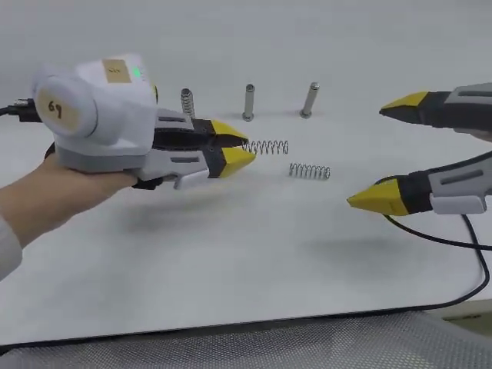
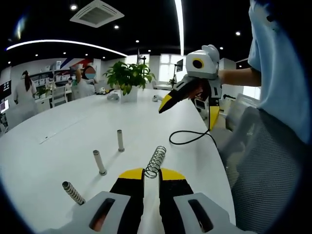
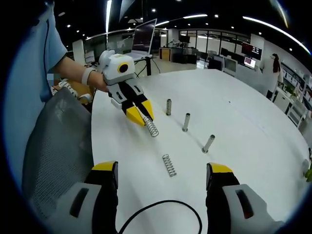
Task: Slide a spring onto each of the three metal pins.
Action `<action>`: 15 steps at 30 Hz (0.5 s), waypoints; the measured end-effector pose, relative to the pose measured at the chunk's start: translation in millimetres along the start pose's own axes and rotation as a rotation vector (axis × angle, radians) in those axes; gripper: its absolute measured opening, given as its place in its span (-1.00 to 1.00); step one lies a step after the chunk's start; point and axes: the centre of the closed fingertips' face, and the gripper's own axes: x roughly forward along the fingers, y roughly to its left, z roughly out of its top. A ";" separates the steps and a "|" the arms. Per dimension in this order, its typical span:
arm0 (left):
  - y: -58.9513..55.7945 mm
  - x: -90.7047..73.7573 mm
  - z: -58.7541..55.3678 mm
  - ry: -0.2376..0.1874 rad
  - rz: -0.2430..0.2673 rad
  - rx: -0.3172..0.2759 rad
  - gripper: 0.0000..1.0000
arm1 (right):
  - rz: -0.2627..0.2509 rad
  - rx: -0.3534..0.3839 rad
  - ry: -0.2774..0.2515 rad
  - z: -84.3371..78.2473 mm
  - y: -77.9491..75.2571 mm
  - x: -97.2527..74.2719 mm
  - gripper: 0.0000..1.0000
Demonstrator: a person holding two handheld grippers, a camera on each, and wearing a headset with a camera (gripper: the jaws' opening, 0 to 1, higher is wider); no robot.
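Over the bench [image 1: 231,261], left gripper [image 1: 244,150] pinches a spring [image 1: 267,146] by one end
Spring lies level, bare middle pin [image 1: 249,101] upright just beyond it; right gripper [image 1: 366,156] gapes wide.

A wide white tabletop [image 1: 231,261] runs through an open-plan office under a dark ceiling. In the left gripper view a square air vent [image 2: 96,13] sits in the ceiling at 11 o'clock. A curved light strip [image 2: 63,42] sweeps in from 10 o'clock, and a straight light strip [image 2: 179,24] runs at 12 o'clock among small downlights. A leafy potted plant [image 2: 127,77] stands at the tabletop's far end, with bright windows [image 2: 168,64] behind it. Shelves [image 2: 46,78] and two people [image 2: 23,92] stand at 9 o'clock. A grey mesh chair [image 2: 265,161] sits at 4 o'clock. In the right gripper view, screens [image 3: 253,48] line the room at 1 o'clock.
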 end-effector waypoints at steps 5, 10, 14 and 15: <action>-10.4 -5.3 5.7 -0.008 -0.013 0.012 -0.94 | 0.028 -0.029 -0.007 9.7 8.2 4.4 0.35; -22.5 -9.7 15.4 -0.024 -0.030 0.034 -0.94 | 0.066 -0.060 0.001 14.8 16.3 10.3 0.25; -28.1 -12.6 17.8 -0.032 -0.044 0.029 -0.94 | 0.086 -0.076 -0.001 19.8 20.4 12.9 0.13; -28.5 -12.9 17.9 -0.033 -0.045 0.028 -0.94 | 0.090 -0.083 -0.001 20.7 21.4 13.6 0.10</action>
